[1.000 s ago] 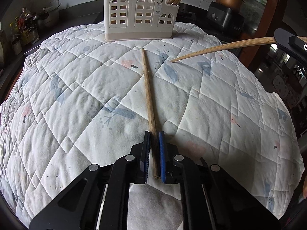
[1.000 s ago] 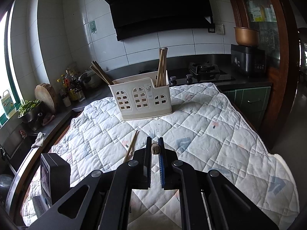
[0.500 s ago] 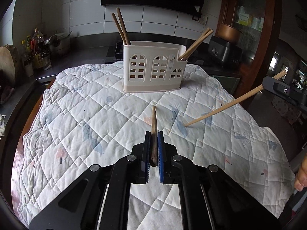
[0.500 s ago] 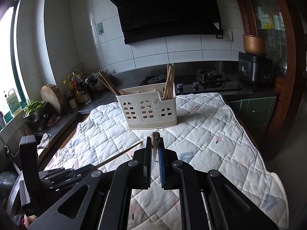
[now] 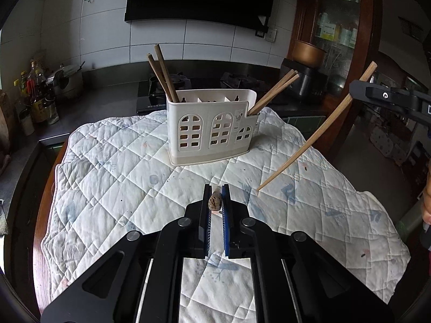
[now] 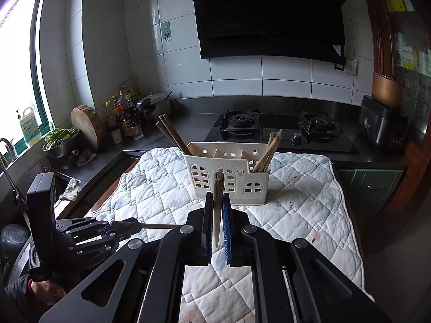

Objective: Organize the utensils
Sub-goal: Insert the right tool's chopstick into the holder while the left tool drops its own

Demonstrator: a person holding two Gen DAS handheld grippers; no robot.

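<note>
cream utensil holder (image 5: 212, 126) on quilted table (image 5: 113, 177): chopstick pairs fill both end compartments (image 5: 161, 72). before it, each hand-held gripper (image 5: 216, 204) (image 6: 216, 210) clenches one chopstick (image 5: 215, 202) (image 6: 217, 196).

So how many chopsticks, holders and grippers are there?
Chopsticks: 6, 2 held, 4 stored
Holder: 1
Grippers: 2, left gripper, right gripper
Total: 9

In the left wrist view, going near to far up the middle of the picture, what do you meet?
Left black tongs shut on a wooden chopstick → white quilted cloth → cream plastic utensil holder with arched cutouts → black gas hob → white tiled wall.
</note>
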